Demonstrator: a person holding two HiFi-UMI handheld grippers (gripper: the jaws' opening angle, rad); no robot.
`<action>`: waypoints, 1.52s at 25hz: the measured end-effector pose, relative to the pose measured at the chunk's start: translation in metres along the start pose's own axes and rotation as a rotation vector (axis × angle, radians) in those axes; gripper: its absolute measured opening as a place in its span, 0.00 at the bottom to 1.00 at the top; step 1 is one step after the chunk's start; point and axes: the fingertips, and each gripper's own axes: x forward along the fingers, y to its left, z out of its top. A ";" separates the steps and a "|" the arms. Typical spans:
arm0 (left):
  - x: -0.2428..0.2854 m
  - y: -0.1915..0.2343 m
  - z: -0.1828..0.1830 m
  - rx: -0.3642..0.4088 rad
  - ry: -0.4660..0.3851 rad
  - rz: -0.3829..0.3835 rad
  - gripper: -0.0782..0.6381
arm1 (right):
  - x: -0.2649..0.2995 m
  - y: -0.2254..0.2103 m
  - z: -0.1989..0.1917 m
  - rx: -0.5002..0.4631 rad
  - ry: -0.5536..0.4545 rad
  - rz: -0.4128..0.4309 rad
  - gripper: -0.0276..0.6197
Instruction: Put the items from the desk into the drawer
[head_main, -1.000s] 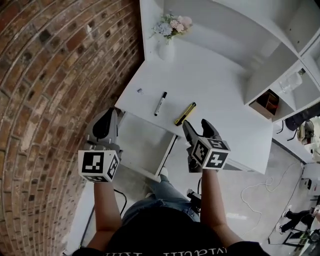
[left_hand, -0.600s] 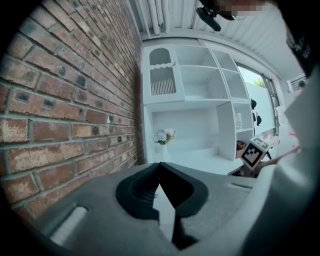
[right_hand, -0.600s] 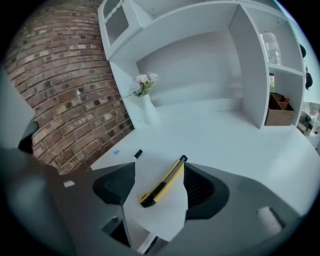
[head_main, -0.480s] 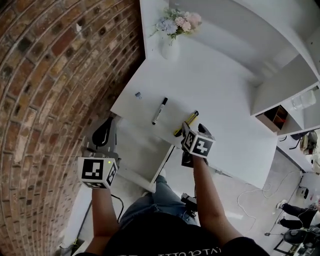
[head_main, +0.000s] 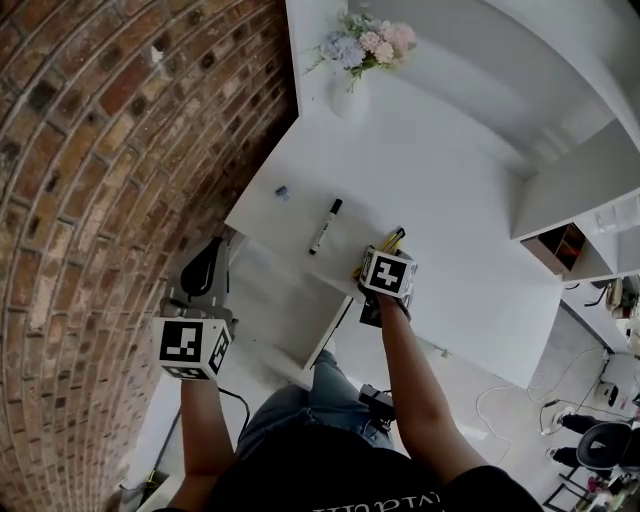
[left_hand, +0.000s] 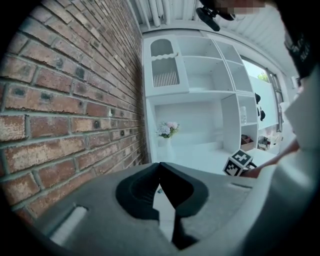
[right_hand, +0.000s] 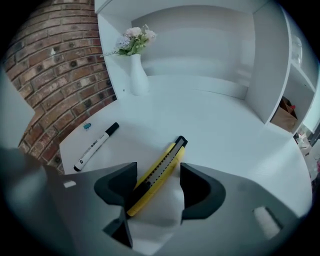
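A yellow utility knife (right_hand: 167, 162) lies on the white desk (head_main: 440, 200), slanting between the jaws of my open right gripper (right_hand: 157, 187); neither jaw visibly touches it. In the head view the right gripper (head_main: 385, 258) covers most of the knife (head_main: 396, 237). A black-capped white marker (head_main: 325, 225) and a small blue item (head_main: 282, 191) lie to its left. The open white drawer (head_main: 290, 295) sits below the desk's front edge. My left gripper (head_main: 205, 270) hovers at the drawer's left side, shut and empty, its pads meeting at the tip (left_hand: 160, 172).
A white vase of flowers (head_main: 355, 65) stands at the desk's back corner by the brick wall (head_main: 120, 150). White shelving (head_main: 580, 180) rises on the right, with a small brown box (head_main: 565, 245) in a cubby. The person's legs are below the drawer.
My right gripper has moved forward from the desk's front edge onto the desk, and now straddles the yellow knife. The left gripper has barely moved.
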 end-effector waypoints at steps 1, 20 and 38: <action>0.000 0.001 0.000 0.000 0.001 0.002 0.11 | -0.002 -0.001 -0.002 -0.004 0.016 -0.011 0.47; -0.033 0.018 -0.003 -0.034 -0.038 -0.039 0.11 | -0.043 0.014 0.002 0.038 -0.086 0.079 0.24; -0.050 0.037 -0.030 -0.106 -0.038 -0.119 0.11 | -0.102 0.104 -0.061 0.029 -0.086 0.217 0.24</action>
